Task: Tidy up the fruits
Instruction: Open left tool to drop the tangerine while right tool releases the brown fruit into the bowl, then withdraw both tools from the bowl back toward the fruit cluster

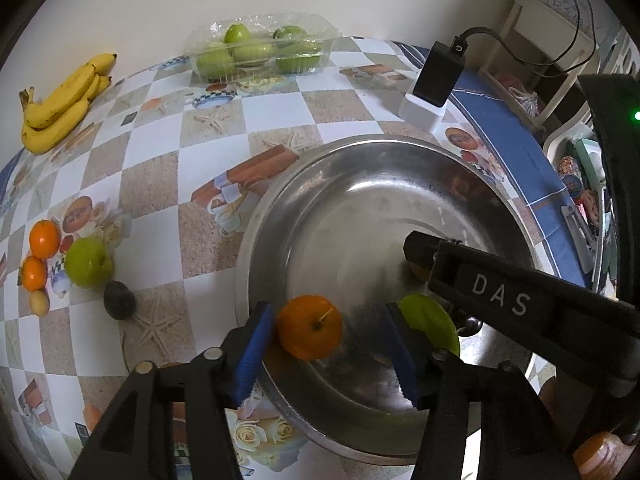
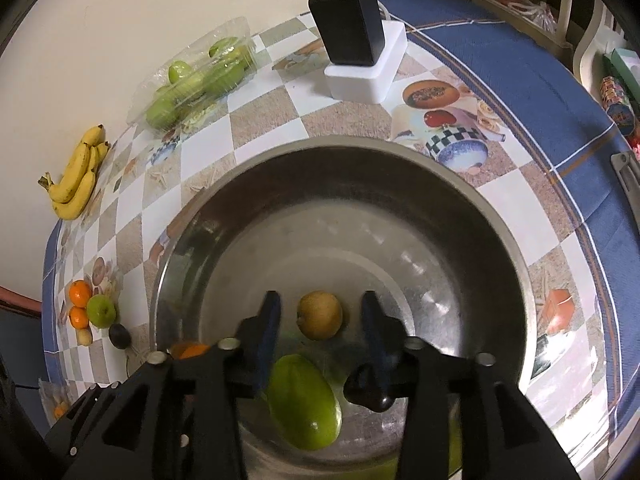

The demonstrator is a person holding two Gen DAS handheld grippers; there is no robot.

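We see both over the steel bowl point(image 2: 496, 216) on the desk point(image 1: 160, 168). Left hand-held gripper point(image 1: 326, 354) spread, orange point(image 1: 310, 327) loose between its fingers. Right hand-held gripper point(image 2: 320, 330) spread around a brownish fruit point(image 2: 320, 315), maybe a kiwi; green mango point(image 2: 306, 402) lies beside.

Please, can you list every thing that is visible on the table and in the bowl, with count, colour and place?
bowl: one, steel, table centre
orange: one, in bowl
green fruit: one, in bowl
brown fruit: one, in bowl
bananas: one yellow bunch, by wall
plastic box: one, clear, green fruits inside
loose fruits: six, mixed colours, table's left edge
charger: one, black, on white base
left gripper: open, over orange
right gripper: open, over brown fruit
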